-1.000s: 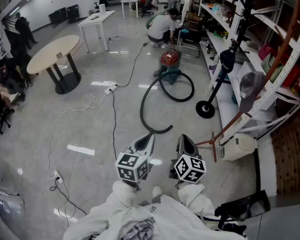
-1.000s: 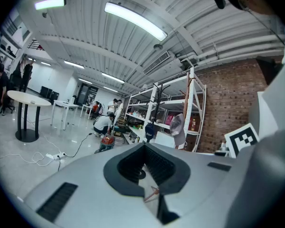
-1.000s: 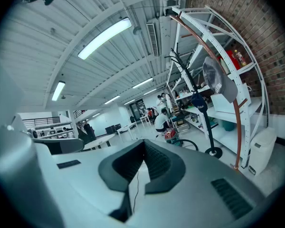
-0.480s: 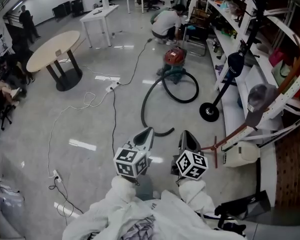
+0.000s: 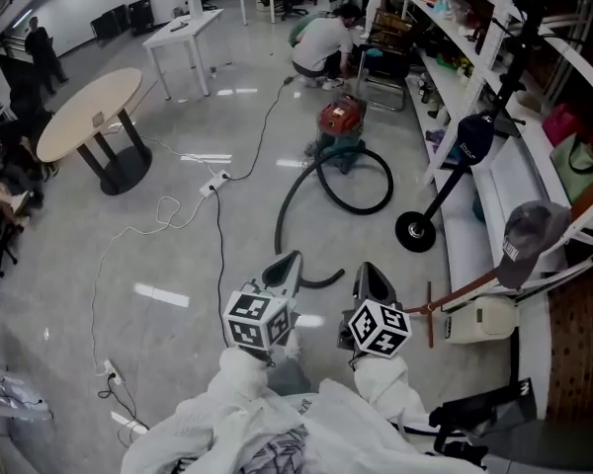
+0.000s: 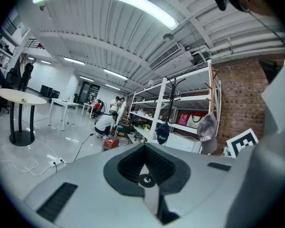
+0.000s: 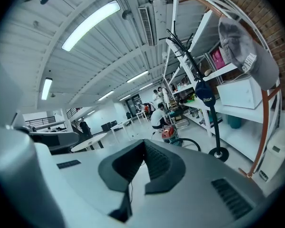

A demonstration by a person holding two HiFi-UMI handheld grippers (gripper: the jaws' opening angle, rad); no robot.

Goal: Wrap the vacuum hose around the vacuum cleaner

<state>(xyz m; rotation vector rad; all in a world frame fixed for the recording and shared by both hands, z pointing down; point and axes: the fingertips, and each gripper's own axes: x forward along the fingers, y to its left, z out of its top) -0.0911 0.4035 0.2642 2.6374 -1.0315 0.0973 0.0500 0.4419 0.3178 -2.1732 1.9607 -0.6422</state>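
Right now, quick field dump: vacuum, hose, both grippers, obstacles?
vacuum cleaner: red, upright, well ahead of both grippers
hose: black, unwrapped, looped beside the vacuum cleaner, free end nearest the grippers
left gripper: jaws together, empty
right gripper: jaws together, empty
obstacles: stand base right of the hose; crouching person behind the vacuum cleaner

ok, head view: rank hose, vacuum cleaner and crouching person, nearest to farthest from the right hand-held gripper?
1. Hose, free end just left of the right hand-held gripper.
2. Vacuum cleaner, farther ahead, mid-room.
3. Crouching person, beyond it, at the back.
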